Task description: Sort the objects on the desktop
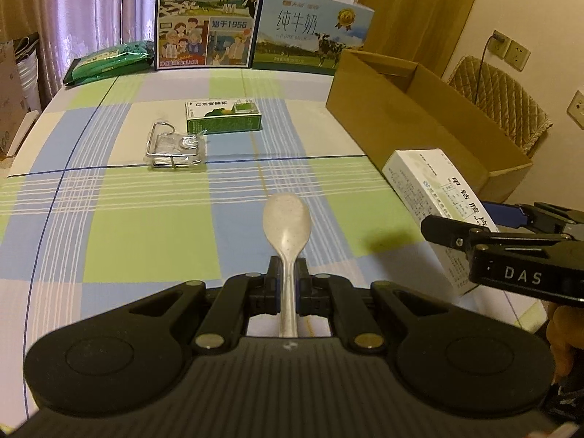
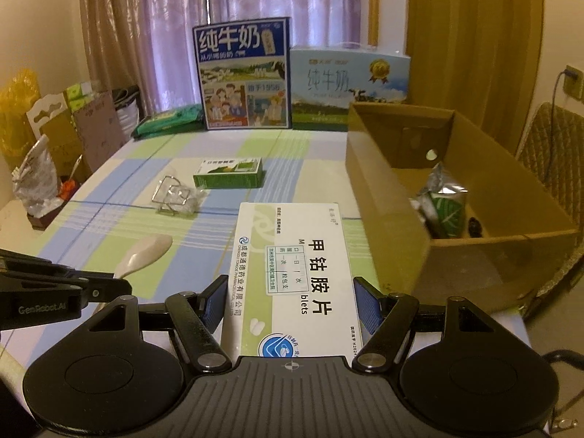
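Observation:
My left gripper is shut on the handle of a white spoon, whose bowl points forward just above the checked tablecloth. The right wrist view shows that spoon and the left gripper at lower left. My right gripper is shut on a white medicine box, its blue pads against the long sides. In the left wrist view the medicine box is held tilted off the table by the right gripper, close to the open cardboard box.
A green small box and a bagged wire holder lie mid-table. Two milk cartons and a green packet stand at the back. The cardboard box holds a silver-green pouch. Bags crowd the left edge, a chair the right.

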`<state>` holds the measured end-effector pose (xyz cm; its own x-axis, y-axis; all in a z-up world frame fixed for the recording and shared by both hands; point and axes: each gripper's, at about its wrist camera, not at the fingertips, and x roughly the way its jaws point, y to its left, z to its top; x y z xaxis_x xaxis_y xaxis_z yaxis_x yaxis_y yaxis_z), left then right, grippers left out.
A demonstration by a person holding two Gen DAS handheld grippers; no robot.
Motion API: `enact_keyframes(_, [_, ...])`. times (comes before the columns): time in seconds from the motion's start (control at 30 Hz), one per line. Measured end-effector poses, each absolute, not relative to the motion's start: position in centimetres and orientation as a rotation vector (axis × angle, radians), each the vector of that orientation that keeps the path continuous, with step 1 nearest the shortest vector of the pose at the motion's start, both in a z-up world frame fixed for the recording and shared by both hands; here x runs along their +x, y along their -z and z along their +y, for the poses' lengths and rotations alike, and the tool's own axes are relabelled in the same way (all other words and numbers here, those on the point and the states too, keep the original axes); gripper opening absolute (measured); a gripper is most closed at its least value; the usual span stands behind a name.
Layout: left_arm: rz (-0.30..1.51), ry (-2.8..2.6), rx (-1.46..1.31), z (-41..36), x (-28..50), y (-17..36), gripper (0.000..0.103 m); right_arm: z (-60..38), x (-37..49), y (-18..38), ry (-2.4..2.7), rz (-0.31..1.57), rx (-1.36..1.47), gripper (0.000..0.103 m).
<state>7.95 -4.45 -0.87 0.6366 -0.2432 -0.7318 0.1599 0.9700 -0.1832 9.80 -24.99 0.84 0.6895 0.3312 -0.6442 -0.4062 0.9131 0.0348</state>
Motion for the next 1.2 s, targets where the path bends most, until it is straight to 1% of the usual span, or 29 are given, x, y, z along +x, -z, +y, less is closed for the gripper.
enact_keyframes(0.4, [0.82, 0.253, -0.097, -6.9, 6.3, -1.1, 0.004, -29.1, 8.2, -2.5, -0.361, 0.676, -0.068, 0.068])
enact_keyframes(1.2, [0.774, 0.382, -0.036, -15.8, 9.4, -4.5, 0.004, -36.6, 9.8, -5.9, -0.256, 0.591, -0.019, 0.068])
